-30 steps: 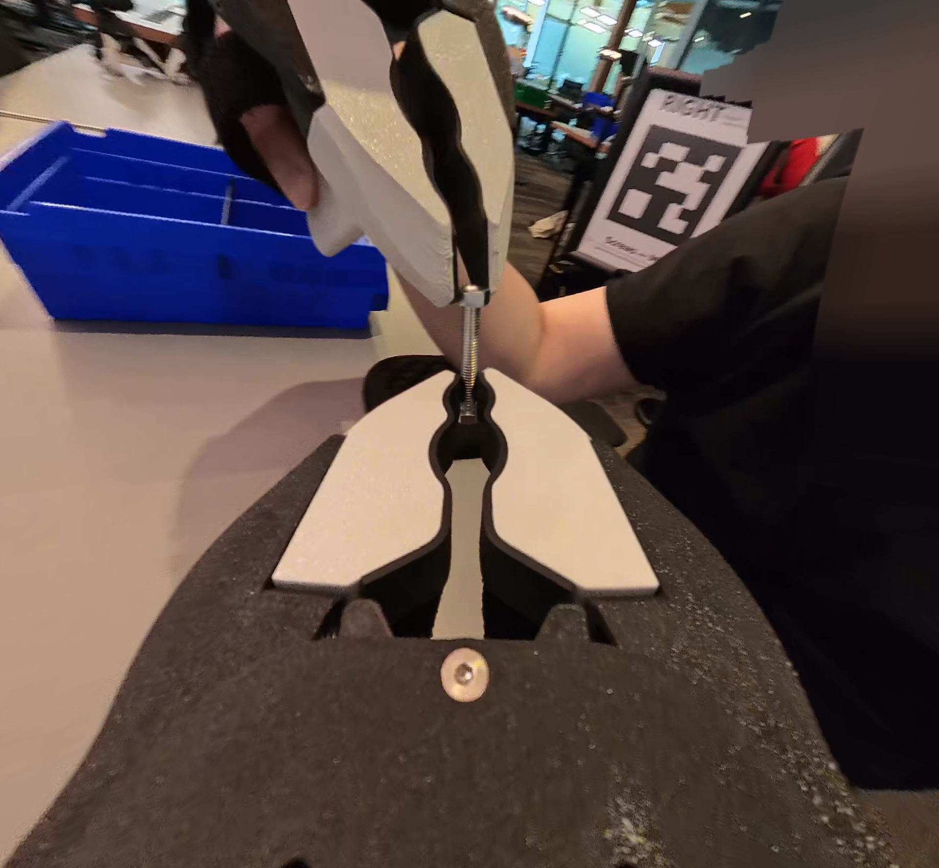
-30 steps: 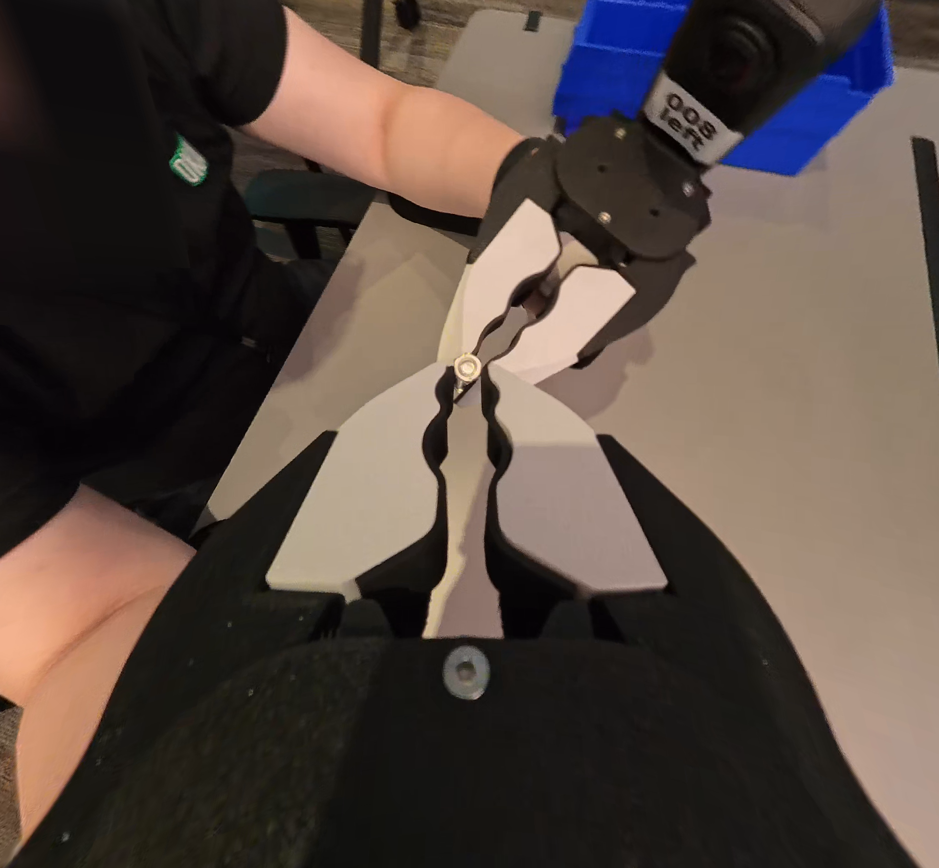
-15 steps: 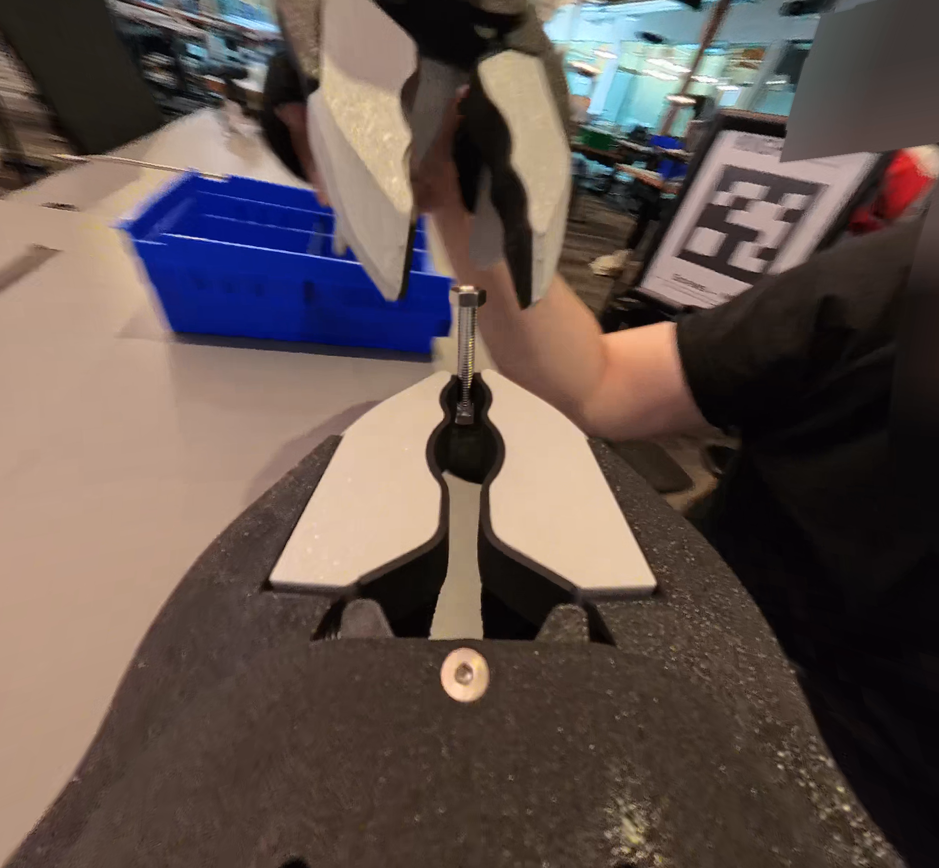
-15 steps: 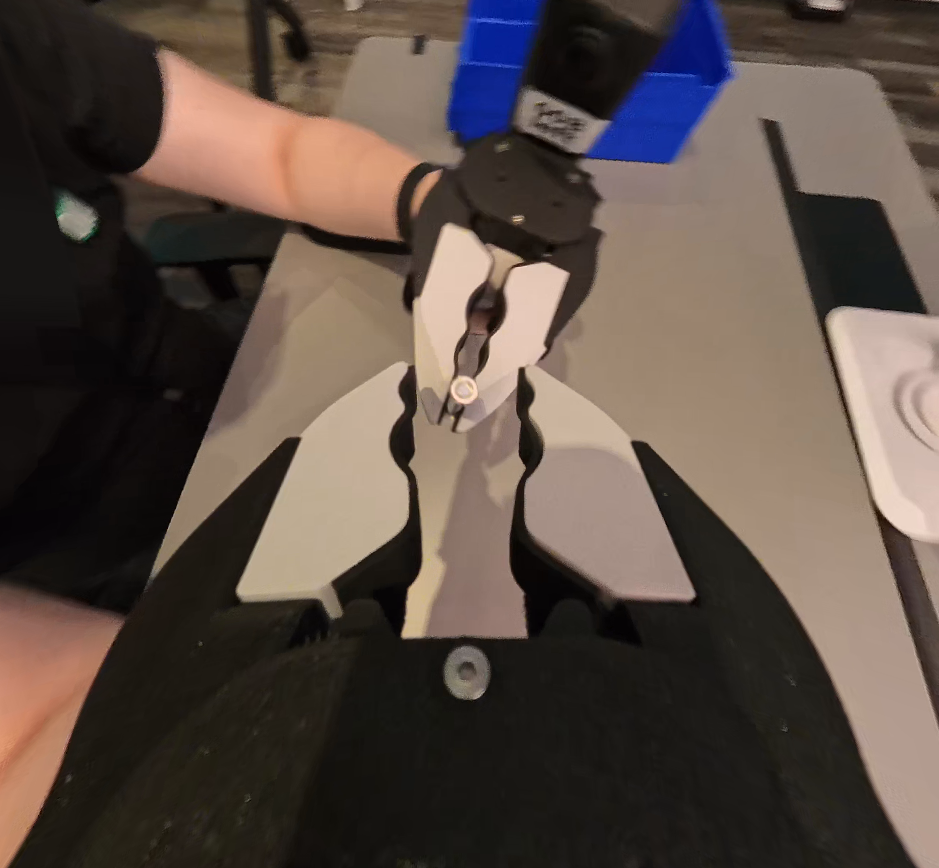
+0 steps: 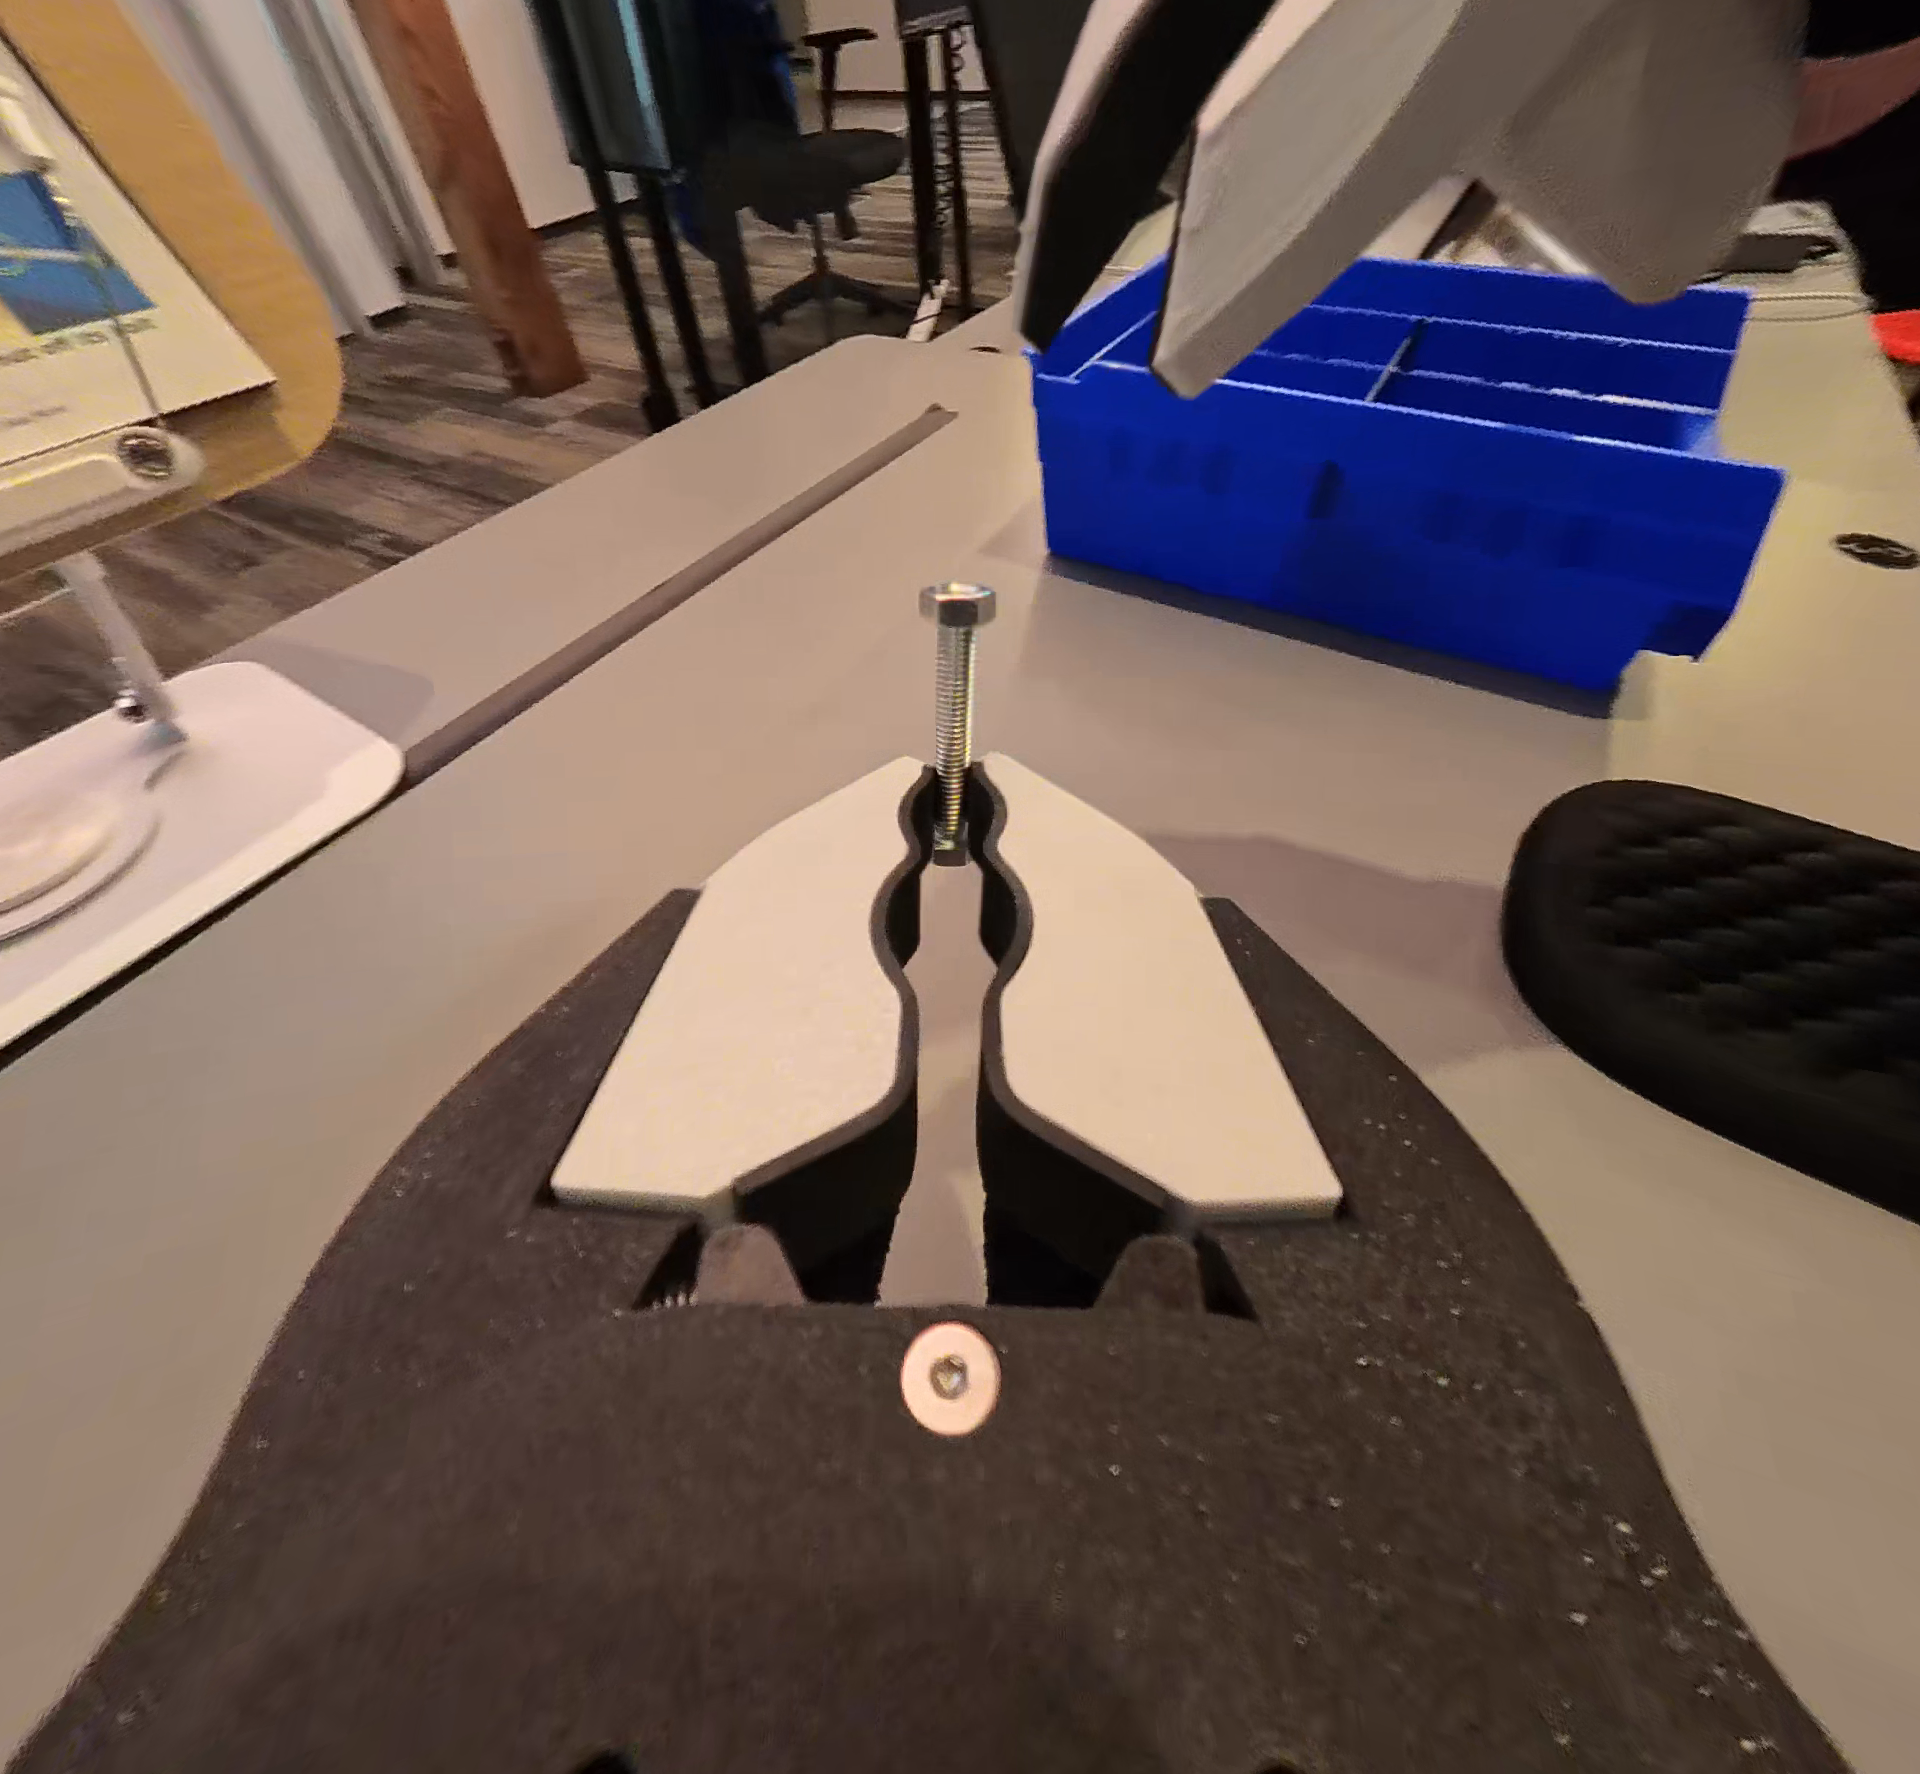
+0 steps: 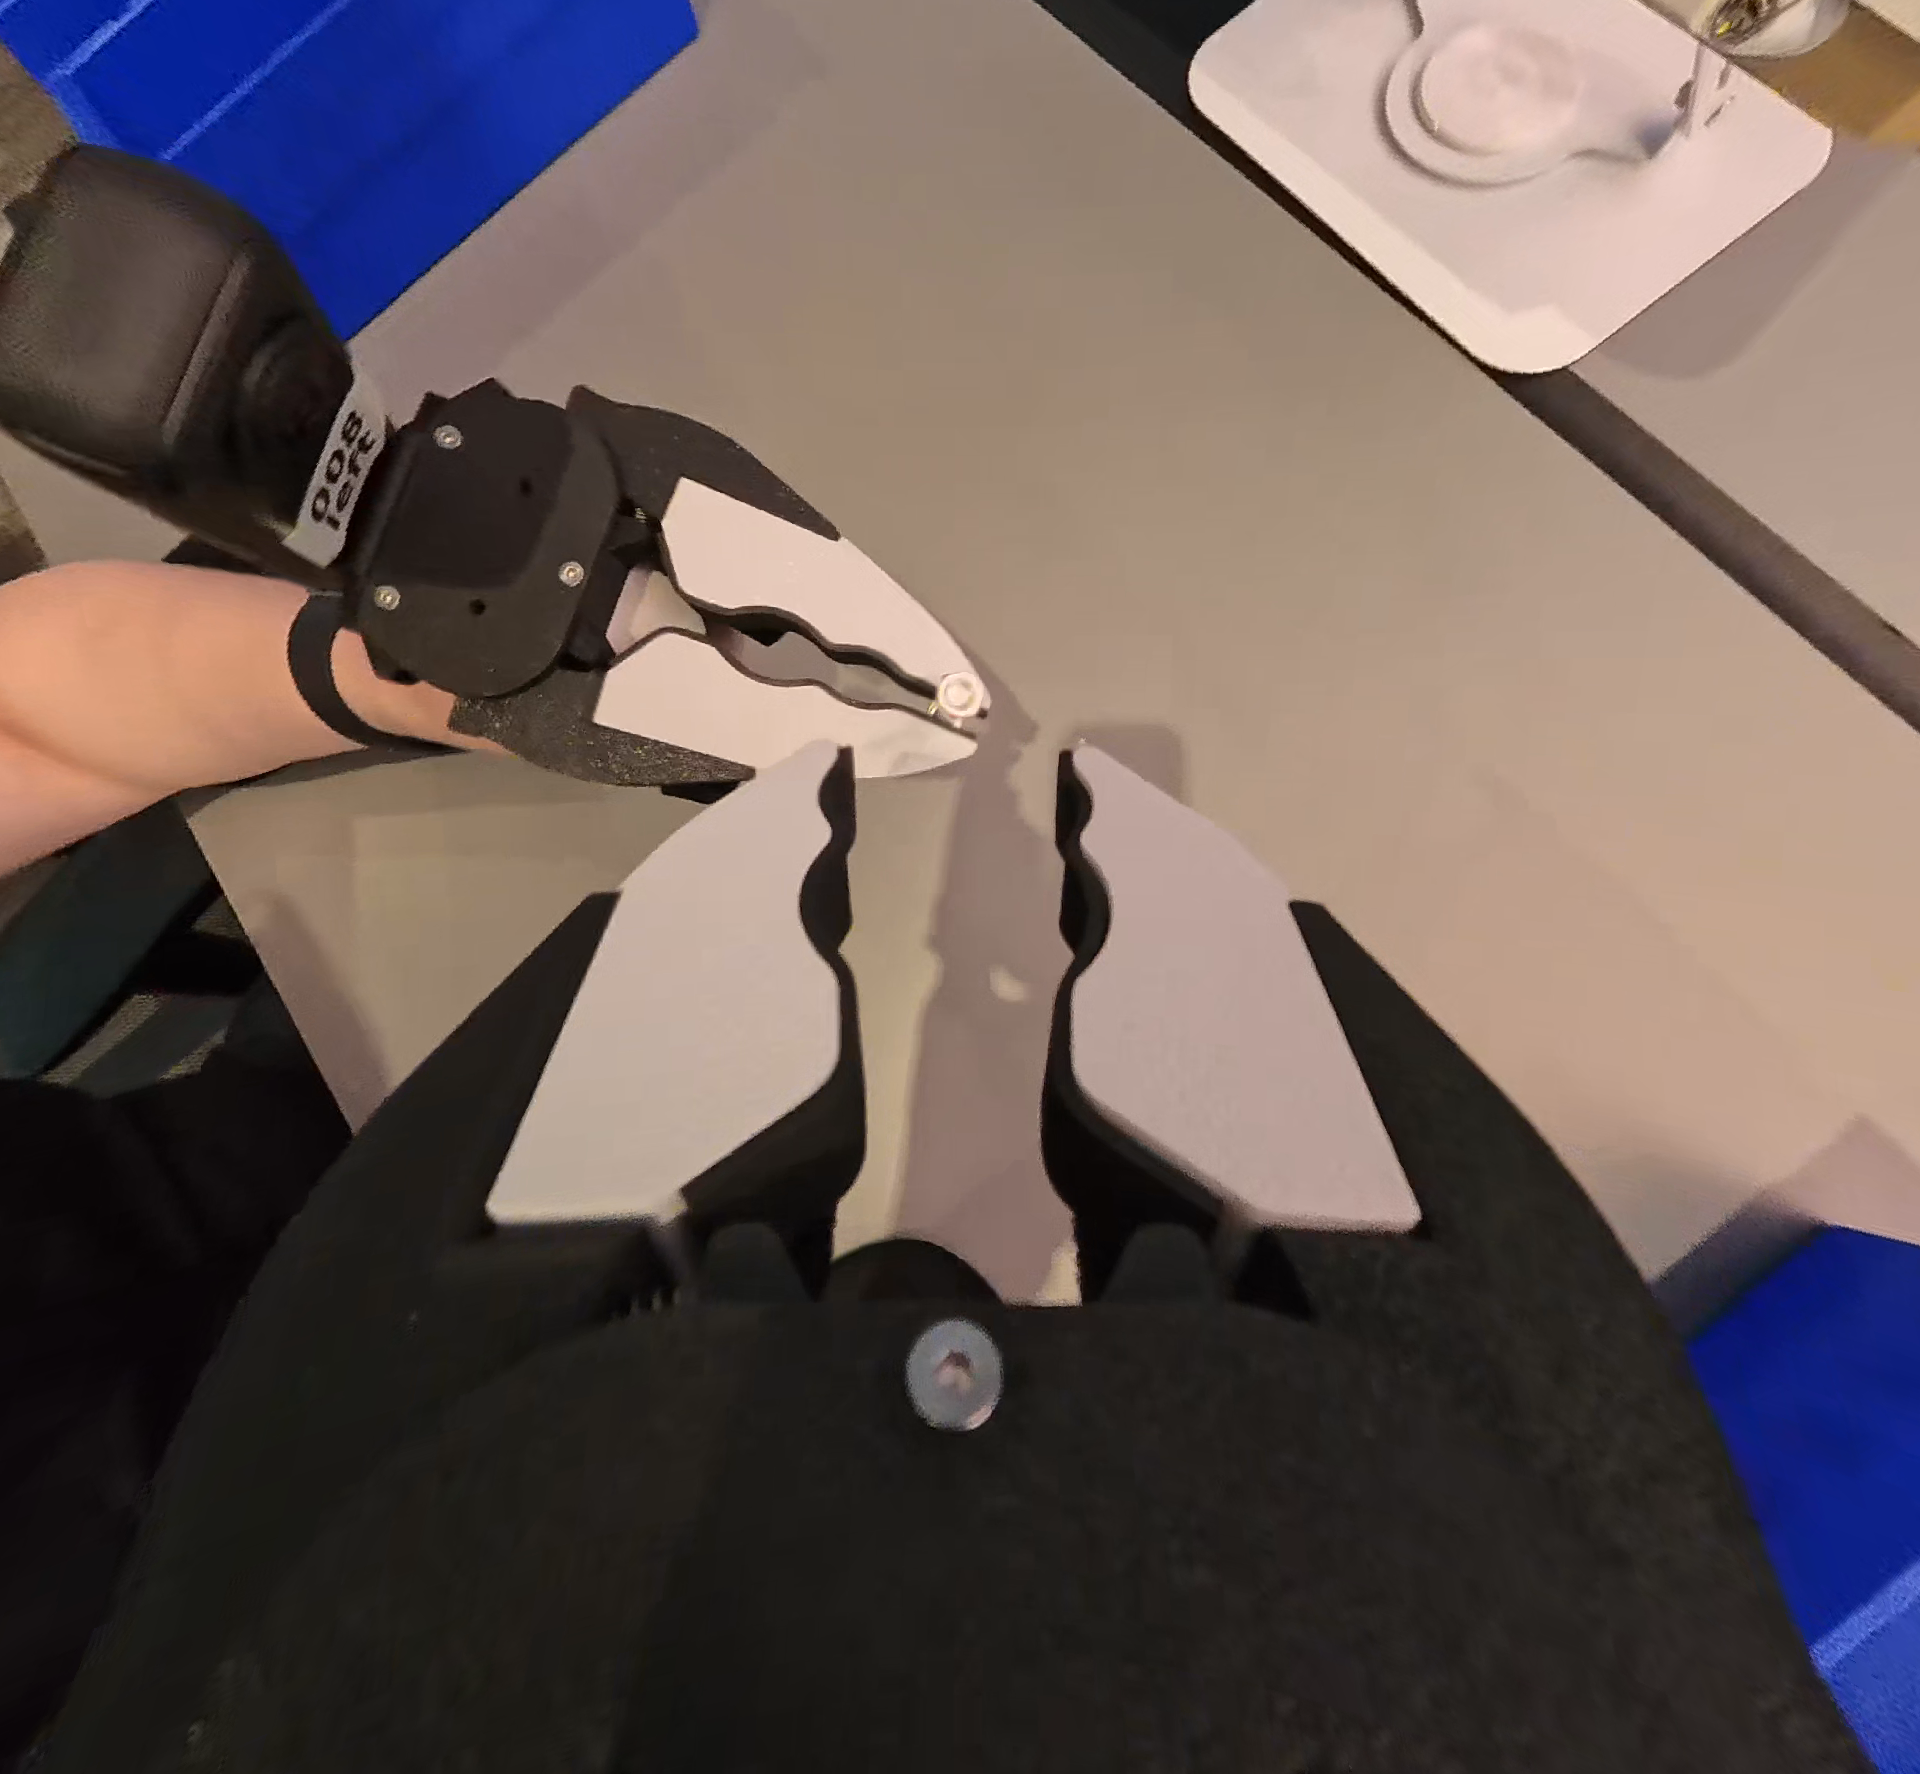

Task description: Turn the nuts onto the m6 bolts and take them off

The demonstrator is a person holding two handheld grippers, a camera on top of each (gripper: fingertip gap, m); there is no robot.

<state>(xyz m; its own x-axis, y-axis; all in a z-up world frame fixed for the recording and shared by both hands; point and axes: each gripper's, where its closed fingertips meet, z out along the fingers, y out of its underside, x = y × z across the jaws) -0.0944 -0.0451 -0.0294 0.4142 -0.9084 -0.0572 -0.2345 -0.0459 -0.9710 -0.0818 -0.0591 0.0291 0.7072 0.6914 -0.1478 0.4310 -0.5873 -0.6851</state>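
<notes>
A silver M6 bolt stands upright in my left gripper, which is shut on its lower end. A hex piece that looks like a nut sits at the bolt's top end. My right gripper hangs open above and to the right of the bolt, clear of it. In the right wrist view I look down: my right gripper is open and empty, its tips just short of the bolt top. The left gripper comes in from the left, held by a hand.
A blue divided bin stands on the grey table behind the bolt and shows at the top left of the right wrist view. A white stand base is at the left, a black mesh chair at the right. My right fingertips sit around 7 cm from my left ones.
My right gripper was shut on the bolt's top end, then opened, let go and drew back up and away. Both views swung round; the left gripper kept hold of the bolt.
</notes>
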